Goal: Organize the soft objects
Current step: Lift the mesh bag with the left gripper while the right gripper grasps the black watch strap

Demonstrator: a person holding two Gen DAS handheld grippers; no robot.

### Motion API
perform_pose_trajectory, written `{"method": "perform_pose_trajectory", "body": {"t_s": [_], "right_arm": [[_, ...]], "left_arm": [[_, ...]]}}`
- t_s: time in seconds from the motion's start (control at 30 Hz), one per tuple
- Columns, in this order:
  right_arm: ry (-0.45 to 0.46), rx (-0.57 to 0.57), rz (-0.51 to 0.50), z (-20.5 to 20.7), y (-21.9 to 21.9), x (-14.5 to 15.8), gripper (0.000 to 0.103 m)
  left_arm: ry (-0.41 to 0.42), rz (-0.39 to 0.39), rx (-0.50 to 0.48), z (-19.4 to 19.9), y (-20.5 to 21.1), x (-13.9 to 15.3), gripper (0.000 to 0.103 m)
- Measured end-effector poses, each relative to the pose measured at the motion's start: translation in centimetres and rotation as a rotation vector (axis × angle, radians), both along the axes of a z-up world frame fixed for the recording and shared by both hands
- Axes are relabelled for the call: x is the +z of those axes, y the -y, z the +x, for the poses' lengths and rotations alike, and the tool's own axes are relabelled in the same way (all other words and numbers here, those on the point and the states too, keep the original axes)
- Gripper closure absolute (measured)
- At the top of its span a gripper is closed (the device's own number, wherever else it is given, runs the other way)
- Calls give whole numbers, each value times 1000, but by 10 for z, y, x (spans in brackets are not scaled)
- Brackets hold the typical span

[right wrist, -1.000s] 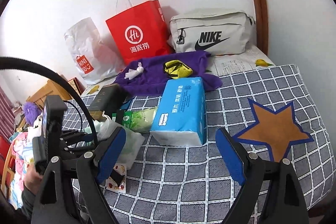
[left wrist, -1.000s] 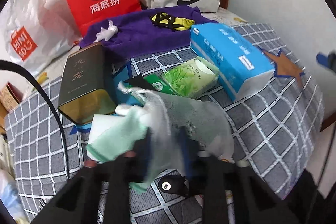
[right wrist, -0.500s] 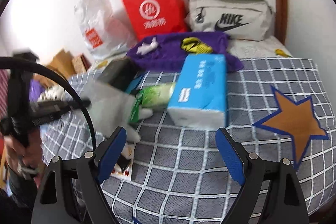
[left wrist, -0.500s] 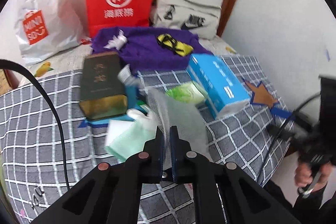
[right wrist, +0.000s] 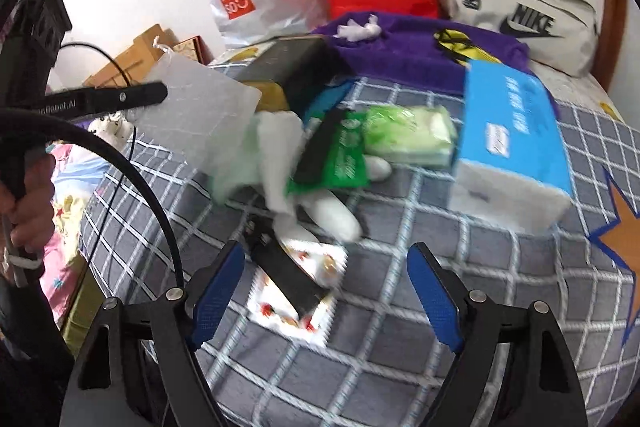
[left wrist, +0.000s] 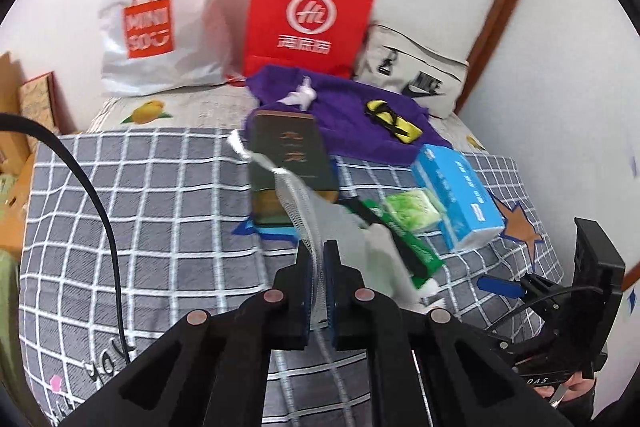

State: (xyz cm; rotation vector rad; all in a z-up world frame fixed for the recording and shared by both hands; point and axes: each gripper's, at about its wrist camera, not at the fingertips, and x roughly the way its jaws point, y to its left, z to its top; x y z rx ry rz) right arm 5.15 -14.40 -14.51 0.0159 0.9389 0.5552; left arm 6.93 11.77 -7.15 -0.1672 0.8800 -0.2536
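Right now a white mesh pouch [left wrist: 304, 203] is being pinched by its edge in the left gripper [left wrist: 318, 267], whose jaws are fully closed on the netting, and it is being held up clear of the bed [left wrist: 152, 195]. Over on the other side the right gripper [right wrist: 326, 291] is being carried with nothing in it, its wide jaws closing a little above a small snack packet [right wrist: 296, 291]. Judging by the spread, the tidying is being only begun: a pale green cloth [right wrist: 256, 151], a green wipes pack [right wrist: 340, 159], a soft tissue pack [right wrist: 408, 135] and a blue tissue box [right wrist: 512, 131] are lying loose in a cluster, none of them bagged. Open checked bedding is being left free toward the left side, while a wall is crowding the far right edge and shopping bags are lining the back.
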Motion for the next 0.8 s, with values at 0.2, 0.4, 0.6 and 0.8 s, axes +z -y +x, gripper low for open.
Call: {"method": "perform_pose_trajectory", "body": {"t_s": [0.2,0.4,0.6,0.8], "right_arm": [[76,-43,-30,37,-18,16,31],[-29,-17,-83,80,-37,-2,53],[-38,9,-136,86,-56,-14,53],[-51,26,-161,87,-45,-14,83]], "left_arm": [[-4,-28,60,-3,-28,-7,97],[-30,-49,60,2,-37,-20,97],[-36,-63,51,7,-39,-25,97],[-50,-78,43,13,-39,-31,97]]}}
